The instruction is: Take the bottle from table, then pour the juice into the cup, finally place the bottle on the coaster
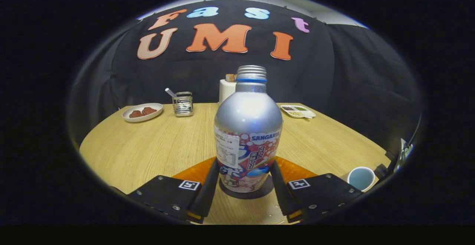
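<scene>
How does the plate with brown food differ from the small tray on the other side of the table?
The plate is round and holds two brown pieces; the tray is rectangular, divided into compartments, with small mixed bits. The plate lies beside the metal holder, while the tray lies alone. Both are pale and lie flat beyond the bottle, which stands between the hand-held gripper fingers.

Pale wood-grain worktop (148, 144). Near its front, a dark round coaster (245, 194) carrying the upright bottle (248, 133), flanked by the fingers of the hand-held gripper (243, 191), close at either side; contact unclear. Off to the right, a cup (360, 178). Toward the back: plate (142, 112) of brown pieces, metal caddy (182, 104), white box (226, 90), small tray (298, 111).
</scene>
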A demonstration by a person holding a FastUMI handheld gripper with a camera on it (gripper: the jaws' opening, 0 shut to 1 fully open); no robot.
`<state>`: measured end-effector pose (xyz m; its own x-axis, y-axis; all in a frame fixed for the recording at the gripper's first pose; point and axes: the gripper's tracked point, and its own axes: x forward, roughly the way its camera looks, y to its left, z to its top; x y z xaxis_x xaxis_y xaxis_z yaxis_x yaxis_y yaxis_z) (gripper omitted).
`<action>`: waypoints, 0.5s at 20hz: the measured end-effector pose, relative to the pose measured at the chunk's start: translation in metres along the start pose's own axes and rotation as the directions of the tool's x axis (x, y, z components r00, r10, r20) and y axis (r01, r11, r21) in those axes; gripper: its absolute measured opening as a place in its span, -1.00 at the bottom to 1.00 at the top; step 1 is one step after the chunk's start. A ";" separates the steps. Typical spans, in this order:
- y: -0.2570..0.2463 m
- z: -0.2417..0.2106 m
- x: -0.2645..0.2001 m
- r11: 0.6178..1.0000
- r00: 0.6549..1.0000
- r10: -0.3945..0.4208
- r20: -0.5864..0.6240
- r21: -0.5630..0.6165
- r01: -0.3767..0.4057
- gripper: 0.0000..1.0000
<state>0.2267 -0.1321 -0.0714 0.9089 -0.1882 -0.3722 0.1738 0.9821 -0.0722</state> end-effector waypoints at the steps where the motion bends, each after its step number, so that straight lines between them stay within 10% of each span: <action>1: -0.001 -0.002 0.000 1.000 1.000 0.000 0.003 0.003 0.000 0.43; 10: -0.008 -0.017 0.006 0.995 1.000 -0.006 -0.013 0.101 0.008 0.57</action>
<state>0.2247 -0.1409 -0.0892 0.9027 -0.1945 -0.3839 0.2181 0.9758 0.0184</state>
